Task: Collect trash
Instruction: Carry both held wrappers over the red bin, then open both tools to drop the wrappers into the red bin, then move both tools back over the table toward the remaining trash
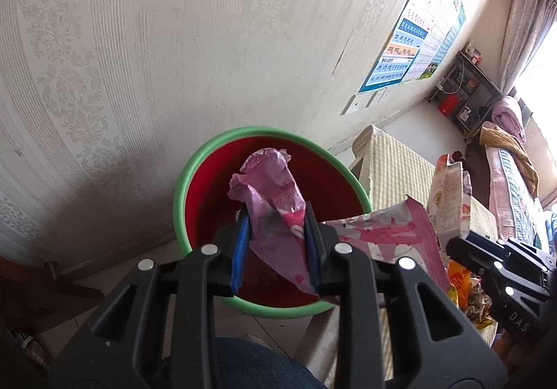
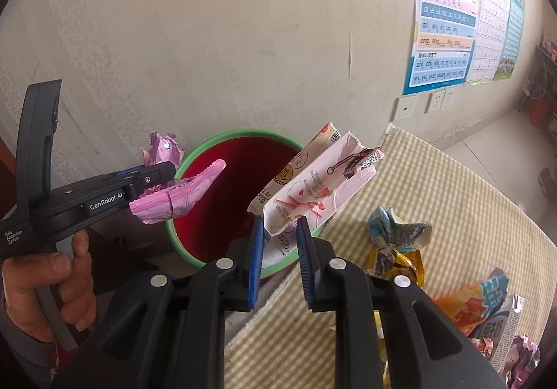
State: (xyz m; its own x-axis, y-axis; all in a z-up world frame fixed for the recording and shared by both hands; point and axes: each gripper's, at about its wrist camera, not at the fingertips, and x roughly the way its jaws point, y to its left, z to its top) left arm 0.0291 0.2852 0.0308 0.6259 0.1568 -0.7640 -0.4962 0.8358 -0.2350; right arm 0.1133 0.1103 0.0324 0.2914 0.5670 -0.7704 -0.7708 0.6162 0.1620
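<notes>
— Left gripper (image 1: 278,242) first: what are its blue pads doing?
— Clamped on a crumpled pink wrapper (image 1: 275,201) at the lower middle of the left wrist frame, held partly apart by it, right over the red bin (image 1: 212,194) with the green rim.
— And at the left of the right wrist frame?
— A hand (image 2: 52,288) grips that same tool's handle; the pink wrapper sticks out over the bin's left edge.
— The right gripper (image 2: 278,249)?
— Pinched tight on the bottom of a pink-and-white snack bag (image 2: 313,187), centre frame, above the bin's right rim.
— Further right?
— Loose wrappers (image 2: 397,246) lie on the checked cloth (image 2: 470,215).
</notes>
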